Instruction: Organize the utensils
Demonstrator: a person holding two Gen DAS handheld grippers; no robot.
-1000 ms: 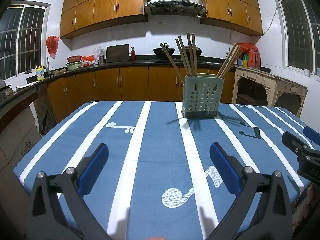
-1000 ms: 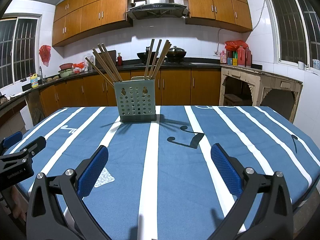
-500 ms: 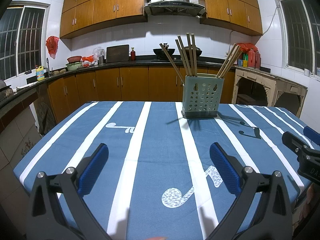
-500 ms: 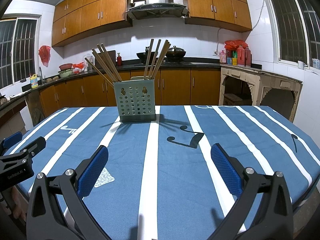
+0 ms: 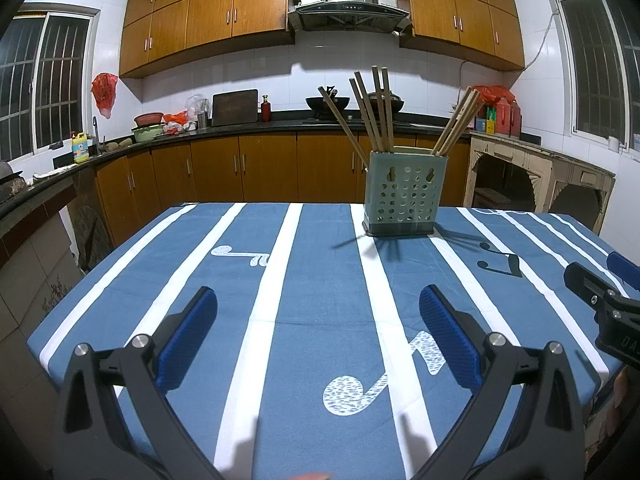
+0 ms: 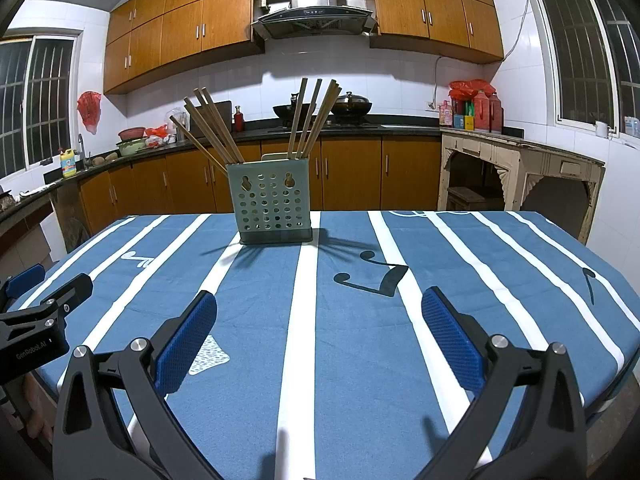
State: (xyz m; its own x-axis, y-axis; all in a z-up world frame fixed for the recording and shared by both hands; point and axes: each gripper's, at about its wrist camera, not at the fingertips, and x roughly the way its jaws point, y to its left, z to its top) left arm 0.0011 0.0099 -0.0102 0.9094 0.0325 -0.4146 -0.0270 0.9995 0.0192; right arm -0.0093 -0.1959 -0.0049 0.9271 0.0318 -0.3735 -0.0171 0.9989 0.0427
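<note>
The chopstick holder (image 5: 404,194) stands well ahead of both grippers, chopsticks (image 6: 308,120) upright and fanned; left gripper (image 5: 318,318) and right gripper (image 6: 319,320) gape wide, empty, about equally far.

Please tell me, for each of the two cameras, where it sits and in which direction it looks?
Left wrist: on the left gripper, above the table's near edge, facing the green utensil holder and kitchen counter; its own open blue fingers show, with the right gripper at the right edge.
Right wrist: on the right gripper, same direction; its open fingers show, with the left gripper at the left edge.
Shared: the holder with chopsticks, the blue striped tablecloth.
</note>
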